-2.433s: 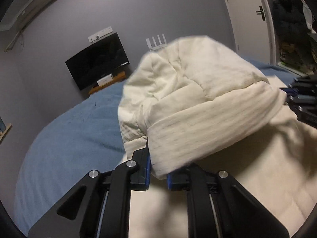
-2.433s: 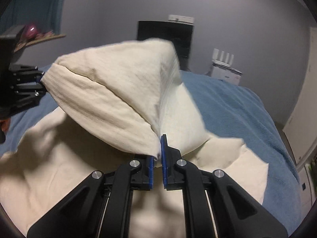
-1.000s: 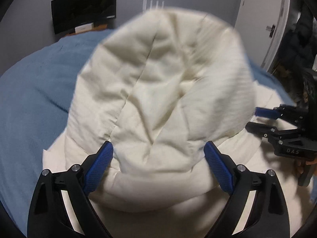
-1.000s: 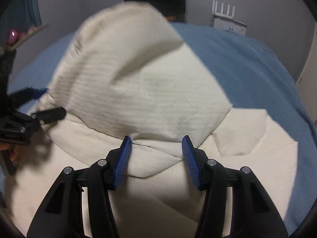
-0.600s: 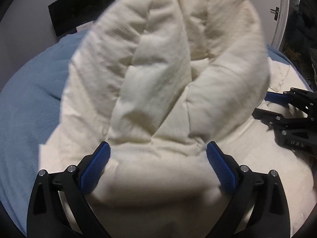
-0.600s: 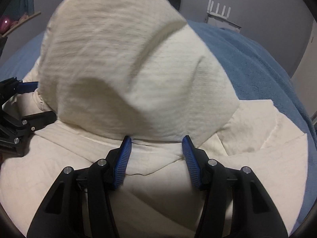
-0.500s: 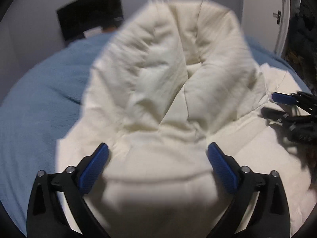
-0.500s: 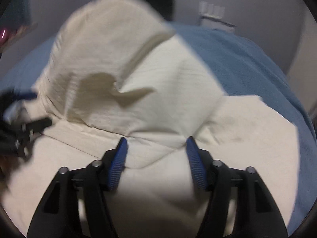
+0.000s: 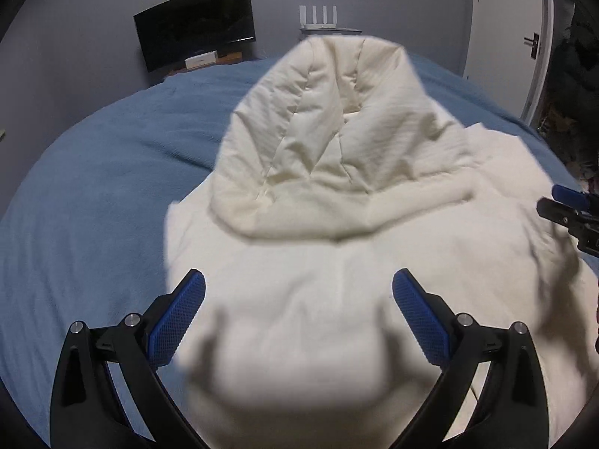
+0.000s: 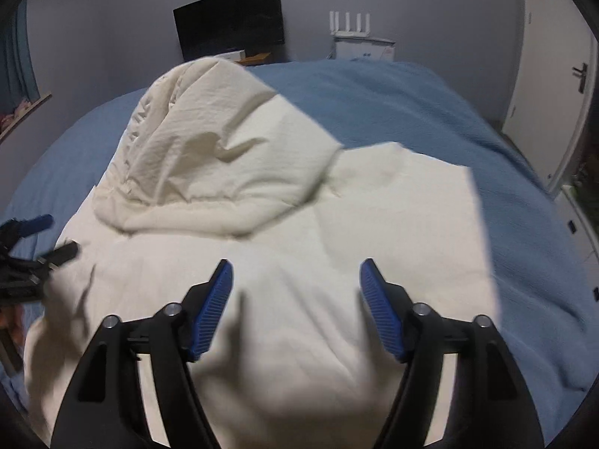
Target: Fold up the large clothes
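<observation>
A large cream quilted garment (image 9: pixel 337 247) (image 10: pixel 299 247) lies on the blue bed cover (image 9: pixel 93 187) (image 10: pixel 449 104). Its far part (image 9: pixel 337 142) (image 10: pixel 209 157) is dropped back over itself in a puffy heap. My left gripper (image 9: pixel 298 292) hangs above the near cloth, open wide, nothing between its blue pads. My right gripper (image 10: pixel 295 280) hangs over the near cloth too; its jaws are opening and nothing is held. Each gripper shows at the edge of the other's view, the right gripper (image 9: pixel 569 205) at the right edge and the left gripper (image 10: pixel 33 239) at the left.
Past the bed stand a dark screen (image 9: pixel 194 37) (image 10: pixel 228 18) and a white router (image 9: pixel 318 18) (image 10: pixel 352 22) against the grey wall. A white door (image 9: pixel 505 37) (image 10: pixel 554 75) is at the right. Blue bed cover surrounds the garment on all sides.
Both grippers let go of the lifted cloth and drew back. The raised fold dropped away from the cameras onto the garment. The right jaws spread wider.
</observation>
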The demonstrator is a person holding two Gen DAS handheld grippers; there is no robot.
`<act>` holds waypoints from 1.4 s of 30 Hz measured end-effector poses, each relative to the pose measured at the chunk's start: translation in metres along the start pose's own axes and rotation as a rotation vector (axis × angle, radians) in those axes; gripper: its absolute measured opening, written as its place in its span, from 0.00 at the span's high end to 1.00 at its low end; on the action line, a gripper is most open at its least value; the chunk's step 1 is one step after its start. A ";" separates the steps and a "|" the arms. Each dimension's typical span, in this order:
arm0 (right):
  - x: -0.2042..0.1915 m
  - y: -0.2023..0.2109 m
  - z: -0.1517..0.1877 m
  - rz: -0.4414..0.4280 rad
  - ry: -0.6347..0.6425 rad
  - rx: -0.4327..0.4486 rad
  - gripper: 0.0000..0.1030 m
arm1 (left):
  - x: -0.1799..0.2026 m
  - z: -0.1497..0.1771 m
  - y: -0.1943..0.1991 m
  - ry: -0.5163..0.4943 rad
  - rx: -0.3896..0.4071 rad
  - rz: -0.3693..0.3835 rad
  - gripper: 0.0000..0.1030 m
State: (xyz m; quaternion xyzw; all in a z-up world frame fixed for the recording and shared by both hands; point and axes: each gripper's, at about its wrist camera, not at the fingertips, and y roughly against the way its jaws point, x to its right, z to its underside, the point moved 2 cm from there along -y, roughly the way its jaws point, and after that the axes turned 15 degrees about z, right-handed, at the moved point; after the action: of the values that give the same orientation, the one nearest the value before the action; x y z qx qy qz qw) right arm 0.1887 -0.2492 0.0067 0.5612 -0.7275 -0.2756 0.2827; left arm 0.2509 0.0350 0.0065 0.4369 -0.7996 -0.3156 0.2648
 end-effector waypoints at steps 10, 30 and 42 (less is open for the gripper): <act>0.087 0.093 0.090 0.004 0.001 -0.103 0.23 | 0.006 0.098 0.117 0.200 -0.043 0.035 0.06; 0.210 0.158 0.236 -0.086 -0.287 -0.400 0.22 | -0.002 0.225 0.170 0.485 -0.261 0.042 0.09; 0.189 0.155 0.251 -0.144 -0.198 -0.483 0.46 | -0.005 0.242 0.156 0.560 -0.373 0.157 0.48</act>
State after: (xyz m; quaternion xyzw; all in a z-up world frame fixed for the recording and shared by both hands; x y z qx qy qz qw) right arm -0.1345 -0.3779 -0.0360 0.4979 -0.6232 -0.5139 0.3154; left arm 0.0017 0.1708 -0.0392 0.3876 -0.6558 -0.3028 0.5727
